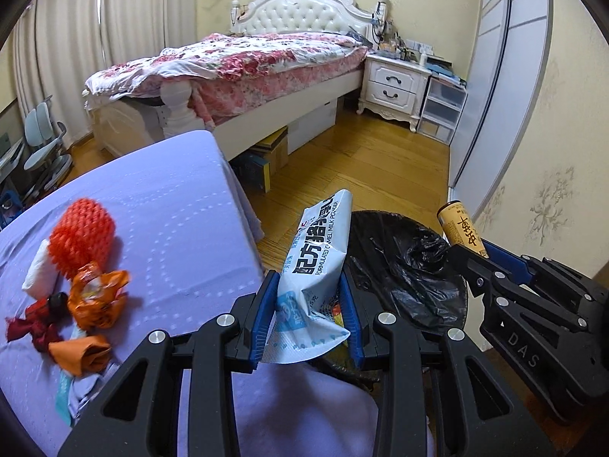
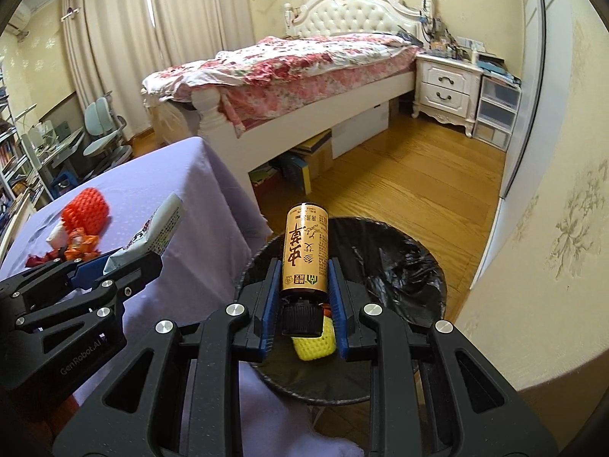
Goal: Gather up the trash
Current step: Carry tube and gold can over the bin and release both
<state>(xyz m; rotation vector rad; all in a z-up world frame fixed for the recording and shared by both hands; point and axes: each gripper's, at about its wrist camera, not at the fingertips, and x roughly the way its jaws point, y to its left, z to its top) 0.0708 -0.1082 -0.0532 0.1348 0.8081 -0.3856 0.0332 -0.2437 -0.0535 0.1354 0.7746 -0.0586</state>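
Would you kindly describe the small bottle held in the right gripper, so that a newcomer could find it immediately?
Start at the bin lined with a black bag beside the lilac-covered table. Above its near rim, the right gripper clamps a small golden bottle, black cap towards the camera. Its gold label with dark red characters sets it apart from the white-and-blue milk powder sachet in the left gripper.

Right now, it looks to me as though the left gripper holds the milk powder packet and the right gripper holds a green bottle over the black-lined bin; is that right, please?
Only the colour is wrong. The bottle between the right gripper's fingers is gold with a black cap, not green, as the right wrist view shows. The rest stands: the left gripper holds the milk powder packet, and the bottle is over the black-lined bin.
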